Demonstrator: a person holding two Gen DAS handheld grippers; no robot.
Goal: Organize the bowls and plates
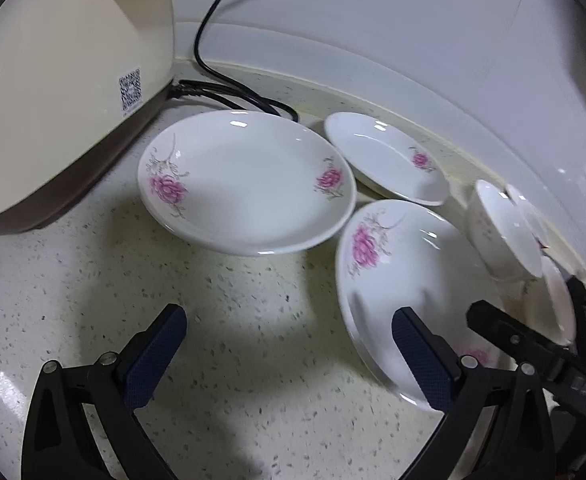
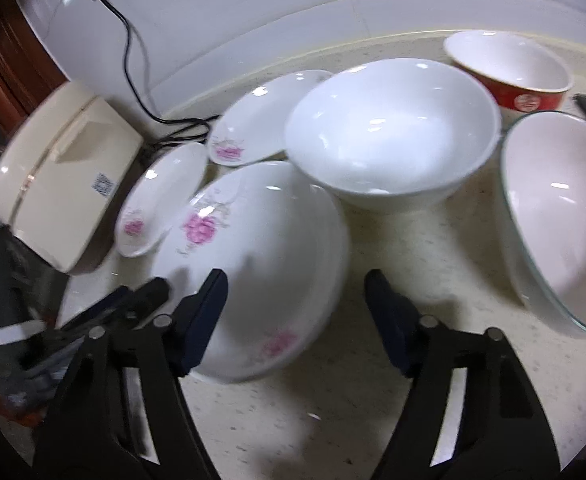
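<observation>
Plates (image 2: 253, 248) and bowls (image 2: 393, 128) crowd a speckled cream bench (image 1: 253, 360) beneath a white tiled wall (image 1: 373, 20); left hand-held gripper (image 1: 289, 352) and right hand-held gripper (image 2: 295, 316) spread, pinching nothing.

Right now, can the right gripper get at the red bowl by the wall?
Probably not directly. The right gripper hangs over the flowered plate, and the big white bowl stands between it and the red bowl.

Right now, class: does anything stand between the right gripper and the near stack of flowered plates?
Nothing visible does. The right gripper is open, with the flowered plates directly ahead and its left finger already overlapping their near rim.
</observation>
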